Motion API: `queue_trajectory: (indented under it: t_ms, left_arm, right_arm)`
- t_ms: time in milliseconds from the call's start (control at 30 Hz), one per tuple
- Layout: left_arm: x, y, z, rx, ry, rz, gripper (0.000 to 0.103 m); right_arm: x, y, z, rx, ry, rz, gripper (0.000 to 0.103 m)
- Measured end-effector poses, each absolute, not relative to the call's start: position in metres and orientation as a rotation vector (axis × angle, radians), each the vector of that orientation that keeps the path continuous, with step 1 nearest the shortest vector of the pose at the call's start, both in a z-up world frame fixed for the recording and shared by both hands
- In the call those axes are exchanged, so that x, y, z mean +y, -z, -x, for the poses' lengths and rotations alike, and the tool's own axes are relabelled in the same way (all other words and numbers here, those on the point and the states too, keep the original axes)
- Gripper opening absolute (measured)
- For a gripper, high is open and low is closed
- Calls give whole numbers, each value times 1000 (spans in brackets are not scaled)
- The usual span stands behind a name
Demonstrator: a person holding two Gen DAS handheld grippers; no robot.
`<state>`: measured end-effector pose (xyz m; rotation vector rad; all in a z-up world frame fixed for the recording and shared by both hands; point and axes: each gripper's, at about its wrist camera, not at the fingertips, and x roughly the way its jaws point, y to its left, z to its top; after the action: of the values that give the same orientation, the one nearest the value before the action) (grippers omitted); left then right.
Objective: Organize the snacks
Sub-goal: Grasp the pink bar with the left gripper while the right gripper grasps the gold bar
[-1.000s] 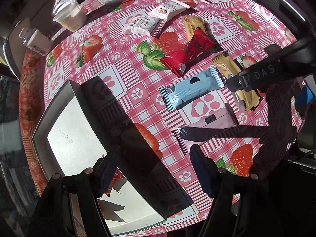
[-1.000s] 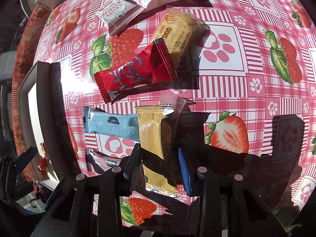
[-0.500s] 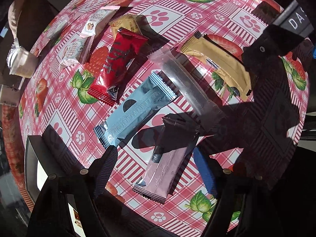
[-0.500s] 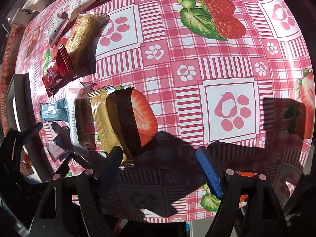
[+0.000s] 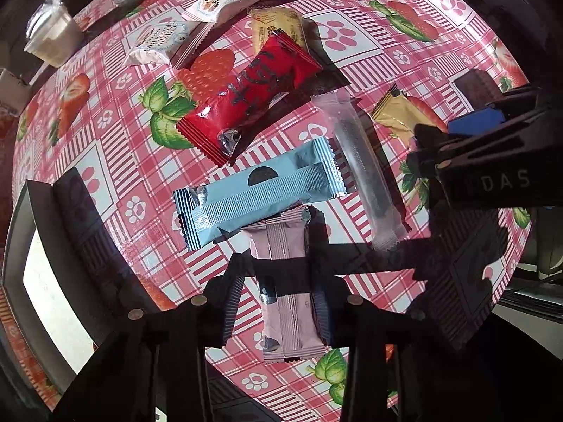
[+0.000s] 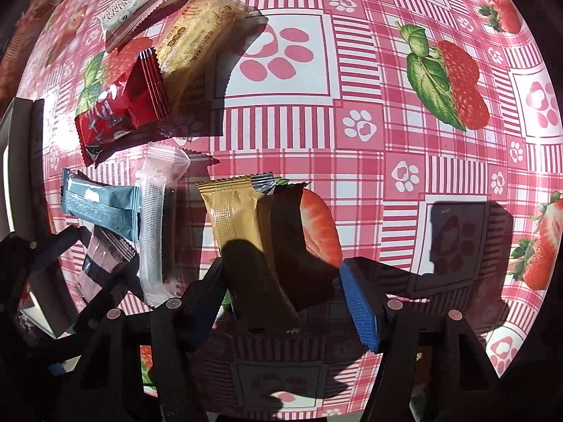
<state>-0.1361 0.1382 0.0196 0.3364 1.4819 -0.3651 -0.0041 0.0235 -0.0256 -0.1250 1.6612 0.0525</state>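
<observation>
Pinching the pink snack bar (image 5: 286,281) low on the counter (image 5: 397,52), the left gripper (image 5: 278,302) starts sorting; the right gripper (image 6: 281,288) hangs spread over the gold bar (image 6: 242,232). The box (image 5: 38,281) looks nearly unfilled, so most snacks remain.

home dining table: strawberry-print tablecloth (image 6: 387,140), snacks (image 5: 246,105)

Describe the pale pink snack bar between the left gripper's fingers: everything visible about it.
The pink snack bar is a long, slim, matte foil-like wrapper with crimped ends and a ribbed centre seam, sealed. It lies flat on the tablecloth, pointing away from the camera. The left gripper straddles its middle, fingers close against both sides. Its far end is tucked under the light blue bar.
</observation>
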Motion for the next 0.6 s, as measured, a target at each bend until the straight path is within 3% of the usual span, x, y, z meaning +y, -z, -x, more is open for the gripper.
queue_trajectory:
  t_ms: [33, 67, 300, 600]
  left_arm:
    - [145, -19, 133, 1499, 363, -317, 26]
    - [148, -19, 132, 1508, 359, -292, 26]
    - [194, -36, 137, 1525, 294, -158, 26]
    - [245, -76, 143, 1478, 196, -67, 27]
  right_arm:
    - [28, 23, 3, 1655, -66, 135, 28]
    - [26, 19, -1, 1659, -77, 128, 25]
    - [-7, -28, 10, 1613, -149, 40, 24]
    - [23, -88, 23, 1520, -204, 132, 24]
